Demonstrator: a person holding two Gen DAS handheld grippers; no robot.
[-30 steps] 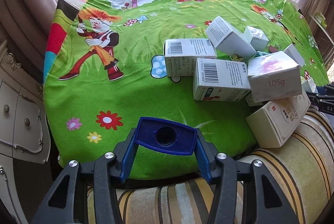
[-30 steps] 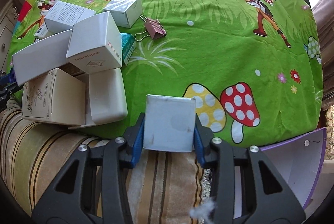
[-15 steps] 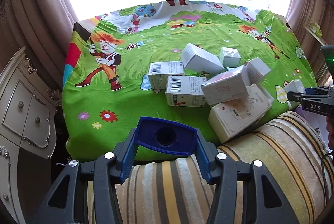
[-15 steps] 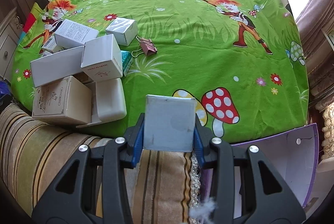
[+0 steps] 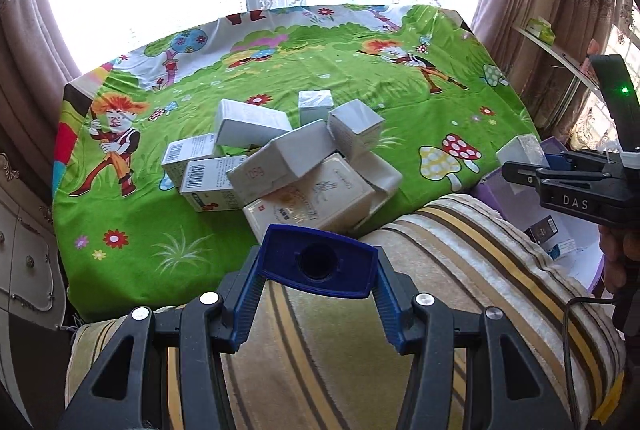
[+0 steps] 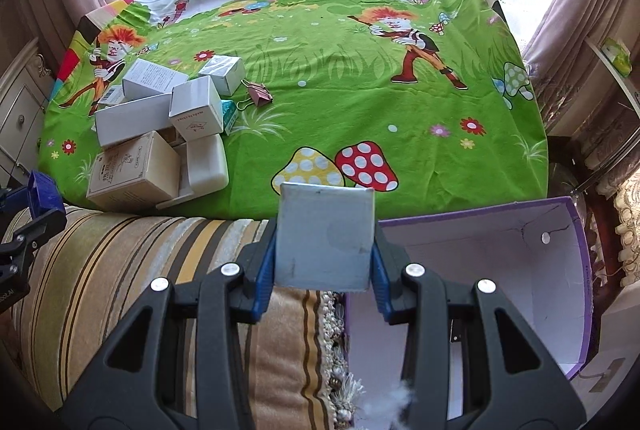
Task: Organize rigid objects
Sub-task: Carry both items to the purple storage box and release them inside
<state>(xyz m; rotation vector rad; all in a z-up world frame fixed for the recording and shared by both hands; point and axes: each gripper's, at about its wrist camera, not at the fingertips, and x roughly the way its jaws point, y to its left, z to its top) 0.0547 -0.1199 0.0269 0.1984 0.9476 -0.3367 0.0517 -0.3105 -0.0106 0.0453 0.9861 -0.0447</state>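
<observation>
My left gripper (image 5: 318,264) is shut on a blue plastic piece (image 5: 320,250) with a round hole, held over a striped cushion (image 5: 460,290). My right gripper (image 6: 325,242) is shut on a small pale grey box (image 6: 326,236), above the seam between the cushion and an open purple box (image 6: 500,270). A jumbled pile of white and cream cartons (image 5: 288,165) lies on the green cartoon tablecloth (image 5: 132,230), near its front edge. The same pile (image 6: 160,125) sits at the left in the right wrist view. Both grippers are well back from the pile.
A pink binder clip (image 6: 258,95) lies beside the pile. The purple box (image 5: 560,242) holds a few small items. A white dresser (image 5: 24,258) stands left of the table. Curtains and a bright window close the far side. A hand (image 5: 616,258) holds the right gripper.
Both grippers have pulled back and up from the table, each keeping its object. The pile now looks smaller and farther, and the cushion and purple box fill more of the views.
</observation>
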